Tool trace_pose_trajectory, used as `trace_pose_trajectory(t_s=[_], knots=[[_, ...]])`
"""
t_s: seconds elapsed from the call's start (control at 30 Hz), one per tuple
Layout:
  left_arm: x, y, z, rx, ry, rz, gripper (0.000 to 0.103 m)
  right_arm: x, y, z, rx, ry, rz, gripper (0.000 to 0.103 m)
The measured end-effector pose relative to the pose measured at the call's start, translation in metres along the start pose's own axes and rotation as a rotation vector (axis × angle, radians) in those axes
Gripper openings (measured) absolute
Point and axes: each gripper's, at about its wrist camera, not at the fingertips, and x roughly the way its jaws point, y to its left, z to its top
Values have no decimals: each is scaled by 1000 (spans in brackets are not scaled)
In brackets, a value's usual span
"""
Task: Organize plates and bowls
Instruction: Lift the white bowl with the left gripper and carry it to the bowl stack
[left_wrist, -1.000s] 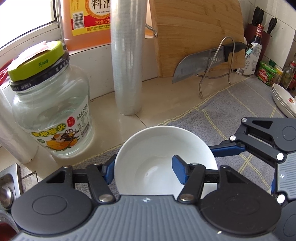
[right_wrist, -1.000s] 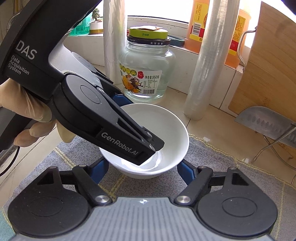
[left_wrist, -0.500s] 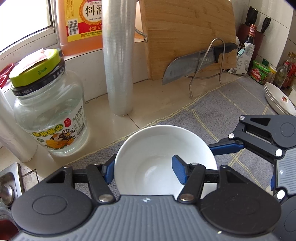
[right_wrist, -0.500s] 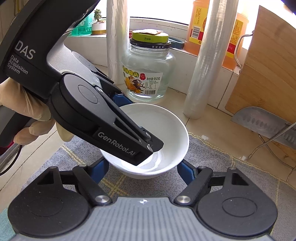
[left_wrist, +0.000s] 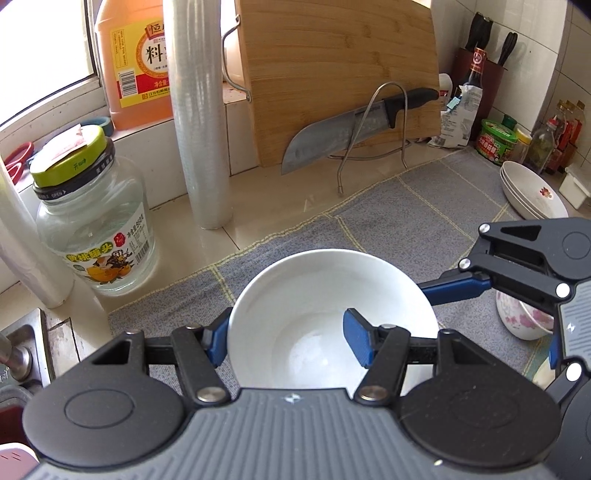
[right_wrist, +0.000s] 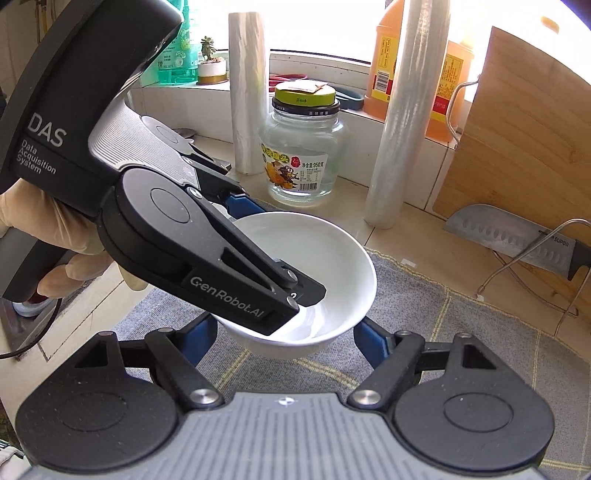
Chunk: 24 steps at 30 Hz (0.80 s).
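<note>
A plain white bowl hangs a little above the grey mat, held by both grippers. My left gripper is shut on its near-left rim, one blue finger outside and the other inside the bowl. In the right wrist view the left gripper reaches in from the left over the bowl. My right gripper is shut across the bowl's outer wall, a blue finger on each side. Far right on the mat lie stacked white plates, and a floral bowl sits behind the right gripper's linkage.
A glass jar with a green lid and a cling-film roll stand by the tiled ledge. A cleaver rests on a wire stand against a wooden board. Bottles and jars crowd the far right corner. A sink edge lies at the left.
Both grippers have risen and drawn back from the wall with the bowl held between them. More of the mat, the plates and the floral bowl have come into view.
</note>
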Motion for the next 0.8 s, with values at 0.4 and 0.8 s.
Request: trace_pose_trajectory(t_s=[0.4,0.8], knots=[[-23,-37,-5,31,-13,-12,62,-39,5,-24,6,-9,-5,84],[-30,-87,1,98,-36,-58,62,-84,-7,-55,51,-29,-69,84]])
